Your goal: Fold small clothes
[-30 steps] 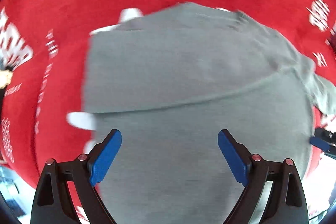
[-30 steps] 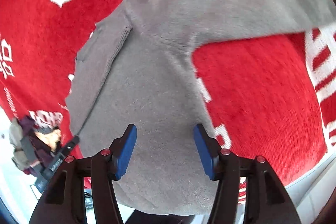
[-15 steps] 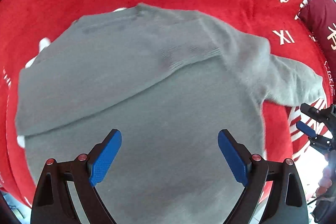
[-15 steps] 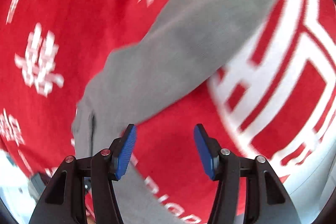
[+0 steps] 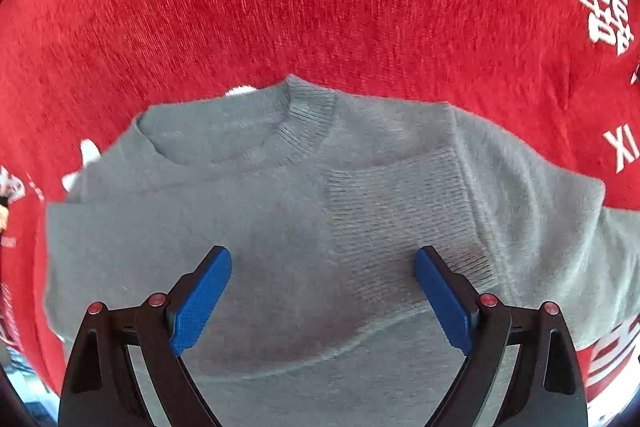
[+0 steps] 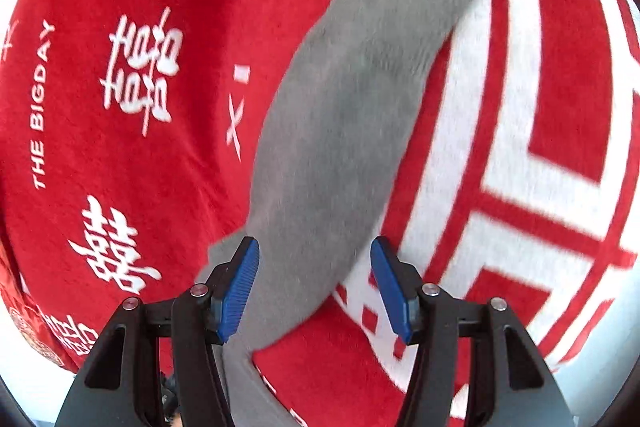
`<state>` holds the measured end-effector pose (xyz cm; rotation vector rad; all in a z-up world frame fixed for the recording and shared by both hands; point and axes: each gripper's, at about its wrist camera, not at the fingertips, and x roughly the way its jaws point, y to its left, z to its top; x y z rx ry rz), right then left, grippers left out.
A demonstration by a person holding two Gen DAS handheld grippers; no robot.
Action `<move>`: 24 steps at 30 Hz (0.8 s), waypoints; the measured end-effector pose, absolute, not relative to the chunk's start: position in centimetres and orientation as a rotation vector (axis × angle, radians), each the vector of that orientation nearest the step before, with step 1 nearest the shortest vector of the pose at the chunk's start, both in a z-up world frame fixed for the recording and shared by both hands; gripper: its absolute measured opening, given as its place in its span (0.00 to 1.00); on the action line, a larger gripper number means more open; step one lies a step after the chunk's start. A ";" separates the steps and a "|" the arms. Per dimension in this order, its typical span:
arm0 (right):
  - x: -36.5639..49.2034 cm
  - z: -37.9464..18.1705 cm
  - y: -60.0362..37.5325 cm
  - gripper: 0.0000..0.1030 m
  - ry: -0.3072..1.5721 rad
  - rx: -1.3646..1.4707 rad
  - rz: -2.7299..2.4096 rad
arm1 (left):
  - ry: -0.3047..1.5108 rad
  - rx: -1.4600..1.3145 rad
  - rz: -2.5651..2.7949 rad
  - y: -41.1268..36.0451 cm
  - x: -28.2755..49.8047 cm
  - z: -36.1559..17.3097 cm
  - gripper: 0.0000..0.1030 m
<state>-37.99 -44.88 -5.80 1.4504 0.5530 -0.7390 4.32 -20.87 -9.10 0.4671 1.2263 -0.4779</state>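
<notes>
A grey knit sweater [image 5: 280, 227] lies flat on a red blanket. One sleeve is folded across its chest, its ribbed cuff [image 5: 400, 211] just below the round neckline [image 5: 308, 123]. My left gripper [image 5: 322, 297] is open and empty, hovering over the folded sleeve. In the right wrist view the other sleeve [image 6: 352, 99] stretches straight out away from me. My right gripper [image 6: 314, 289] is open and empty, straddling the near part of that sleeve.
The red blanket [image 5: 240, 7] with white lettering covers the whole surface; it also shows in the right wrist view [image 6: 120, 147], with a large white pattern [image 6: 520, 147] to the right. A pale floor or edge strip [image 6: 600, 367] lies at the lower right.
Both grippers have swung: the left now faces the neckline and folded sleeve, the right has turned from the sweater's body to look along the outstretched sleeve. Both stay open.
</notes>
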 end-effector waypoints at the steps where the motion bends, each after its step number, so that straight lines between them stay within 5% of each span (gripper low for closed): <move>1: -38.2 -5.9 -45.1 0.60 0.539 1.454 -0.734 | 1.228 0.461 -0.493 -21.1 3.9 -8.9 0.91; 14: -38.1 -7.3 -48.3 0.62 0.269 1.551 -0.606 | 1.192 0.556 -0.640 -29.7 -3.8 -9.8 0.91; 15: -37.8 -7.4 -48.5 0.57 0.267 1.568 -0.591 | 1.184 0.561 -0.638 -30.0 -4.0 -9.8 0.91; 16: -37.5 -7.6 -48.7 0.37 0.270 1.600 -0.580 | 1.177 0.565 -0.638 -30.2 -4.1 -9.9 0.91; 18: -37.2 -8.2 -48.9 0.12 0.263 1.667 -0.568 | 1.165 0.576 -0.641 -30.7 -4.6 -9.9 0.91; 24: -35.0 -5.4 -47.9 0.12 0.194 1.629 -0.415 | 1.163 0.583 -0.670 -30.5 -5.1 -9.9 0.93</move>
